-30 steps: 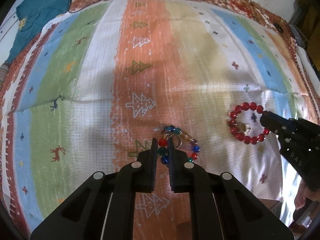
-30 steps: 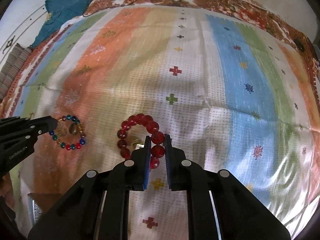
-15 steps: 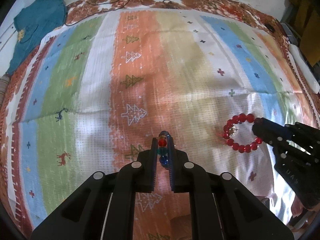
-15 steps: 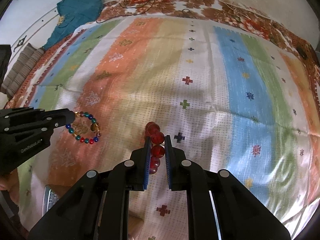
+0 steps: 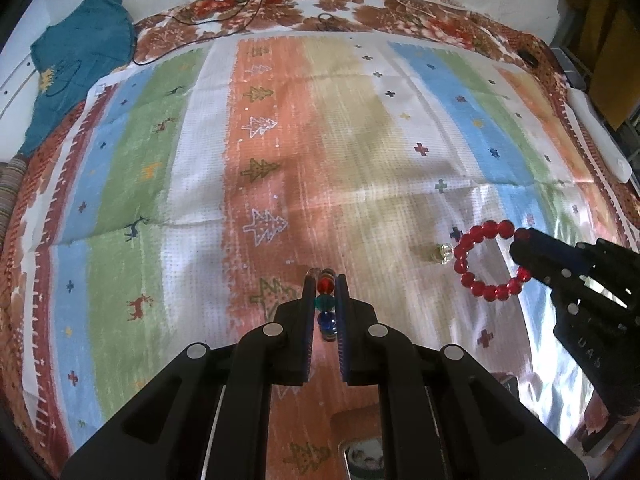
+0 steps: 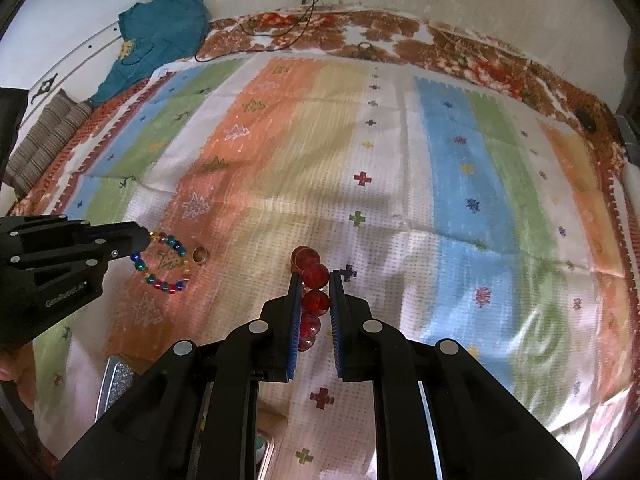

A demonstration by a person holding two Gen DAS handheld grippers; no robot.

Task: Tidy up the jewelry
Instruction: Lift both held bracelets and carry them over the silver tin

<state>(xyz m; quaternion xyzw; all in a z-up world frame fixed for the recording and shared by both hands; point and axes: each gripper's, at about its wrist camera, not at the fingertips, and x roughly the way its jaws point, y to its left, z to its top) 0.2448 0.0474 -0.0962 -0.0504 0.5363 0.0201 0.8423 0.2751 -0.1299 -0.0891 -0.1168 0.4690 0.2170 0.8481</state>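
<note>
- Left wrist view: the left gripper [image 5: 325, 280] is reaching up from the bottom centre of the frame and pointing steeply down at the striped bedspread [image 5: 340, 128]. Its jaws are clamping the multicoloured bead bracelet [image 5: 325, 300], which is showing edge-on between the pads as a stack of red, green and blue beads.
- At the right edge of the same view, the right gripper [image 5: 520, 240] is coming in from the lower right, pinching the red bead bracelet [image 5: 486, 260]. The ring is hanging open to the left of its tips, with a small clear charm [image 5: 442, 254] dangling at its far left (slightly blurred).
- Right wrist view: the right gripper [image 6: 315, 276] is rising from the bottom centre and tilting downward, closed on the red bead bracelet [image 6: 315, 292], whose beads are lining up between the pads.
- At the left edge, the left gripper [image 6: 144, 236] is entering level from the left, gripping the multicoloured bead bracelet [image 6: 164, 264]. A gold charm [image 6: 200, 255] is hanging at the loop's right side.
- A teal garment [image 6: 160, 36] is lying in the upper left, at the bedspread's [image 6: 400, 140] far corner.
</note>
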